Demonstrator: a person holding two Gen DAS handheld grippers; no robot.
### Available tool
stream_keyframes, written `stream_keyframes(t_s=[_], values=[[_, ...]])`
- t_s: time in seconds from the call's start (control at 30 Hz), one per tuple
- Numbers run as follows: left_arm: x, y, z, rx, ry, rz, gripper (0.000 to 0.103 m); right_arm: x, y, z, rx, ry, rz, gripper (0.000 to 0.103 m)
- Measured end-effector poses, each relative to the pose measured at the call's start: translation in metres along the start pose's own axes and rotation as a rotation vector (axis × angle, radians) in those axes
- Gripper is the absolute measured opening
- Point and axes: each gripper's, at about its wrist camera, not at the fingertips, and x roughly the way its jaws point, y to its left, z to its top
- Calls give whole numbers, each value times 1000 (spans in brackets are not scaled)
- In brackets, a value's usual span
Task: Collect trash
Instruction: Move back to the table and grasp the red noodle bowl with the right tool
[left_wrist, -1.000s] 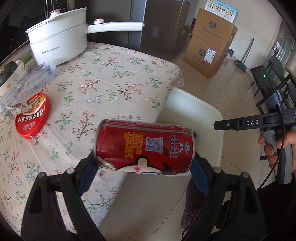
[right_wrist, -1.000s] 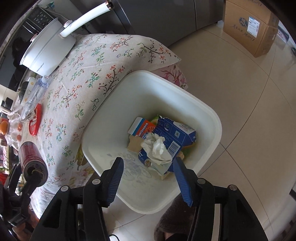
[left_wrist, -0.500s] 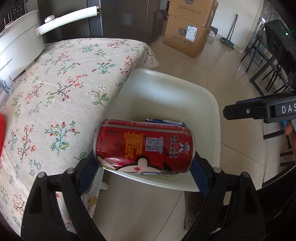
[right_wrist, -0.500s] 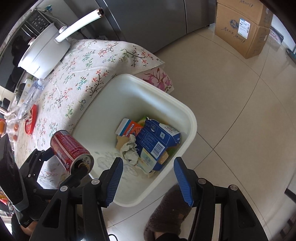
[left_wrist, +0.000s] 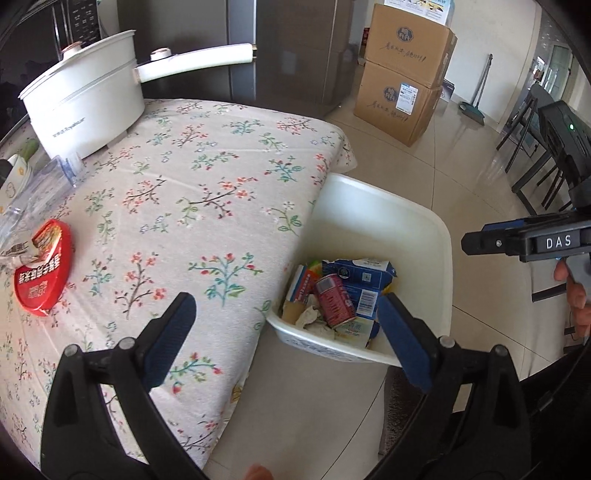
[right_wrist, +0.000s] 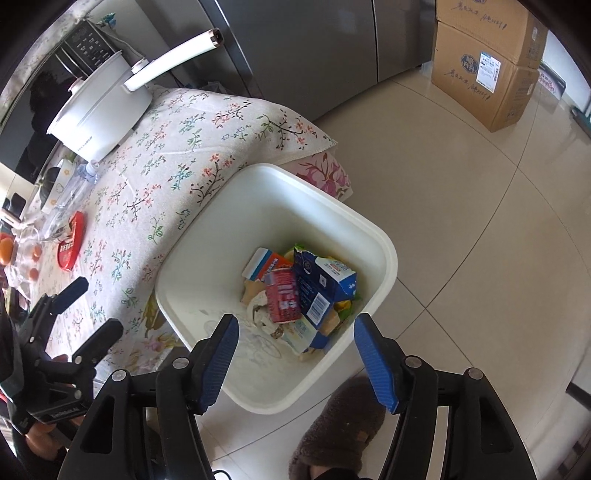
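Observation:
A red drink can (left_wrist: 334, 301) lies in the white bin (left_wrist: 441, 266) on the floor beside the table, on top of a blue carton (left_wrist: 364, 280) and crumpled paper. The can also shows in the right wrist view (right_wrist: 282, 295), inside the bin (right_wrist: 384, 258). My left gripper (left_wrist: 286, 332) is open and empty above the table's corner and the bin's near rim. It shows in the right wrist view (right_wrist: 99, 310) too. My right gripper (right_wrist: 295, 354) is open and empty above the bin's near side. A red lid (left_wrist: 42, 271) and a clear plastic bottle (left_wrist: 33, 195) lie on the floral tablecloth.
A white pot (left_wrist: 83, 107) with a long handle stands at the table's far end. Stacked cardboard boxes (left_wrist: 402, 85) stand on the tiled floor behind the bin. A grey slipper (right_wrist: 340, 428) is by the bin. Dark chair legs (left_wrist: 524, 155) stand at the right.
My left gripper has opened and let go of the red can, which now lies in the bin. The left view has swung back toward the table.

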Motion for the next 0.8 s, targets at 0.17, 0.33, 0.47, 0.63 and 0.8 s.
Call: stream_keyframes(t_s=[0.17,0.33,0.47,0.63,0.8], values=[[-21,30,-13,-57,-14,48,99,0,28,0,-48,-2,7,68],[-48,59,-25,-120,-46,112,102,-4,65,1,-114,-21,14,73],[-69,90,-37,-182,-71,170,102,-6,100,-1,-184,-37,4,74],[-93,133,-56,-292,-85,213,102,-3,142,-3,-247,-44,15,78],[-115,168,-78,-383,-96,266,102,4,182,-4,-305,-47,7,80]])
